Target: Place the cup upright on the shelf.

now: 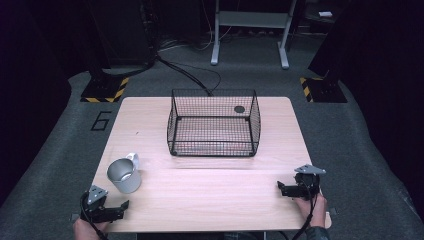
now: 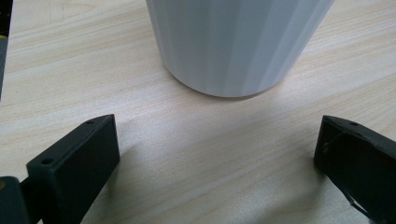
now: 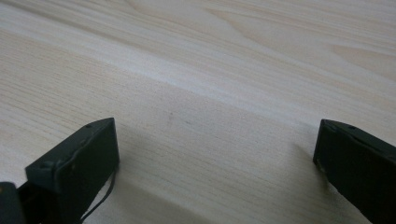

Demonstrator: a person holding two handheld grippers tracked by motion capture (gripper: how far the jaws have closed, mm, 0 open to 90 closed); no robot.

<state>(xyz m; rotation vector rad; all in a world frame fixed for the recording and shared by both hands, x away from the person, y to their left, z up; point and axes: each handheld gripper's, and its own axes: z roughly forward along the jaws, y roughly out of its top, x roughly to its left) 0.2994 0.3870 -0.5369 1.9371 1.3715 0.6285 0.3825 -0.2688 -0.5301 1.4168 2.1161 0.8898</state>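
White mug (image 1: 123, 175) upright on the surface (image 1: 210, 200), just ahead of the left hand-held gripper (image 1: 111, 212), jaws spread wide, empty. Probably rigid, smooth, slippery, breakable; best pinched across the rim wall.

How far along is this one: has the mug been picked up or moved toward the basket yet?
Nothing looks done: the white mug stands on the table, apart from the wire basket. In hand: the left tool is open, pointed at the mug's base with a gap between. The right tool is open over bare wood. Gripping and any move are left.
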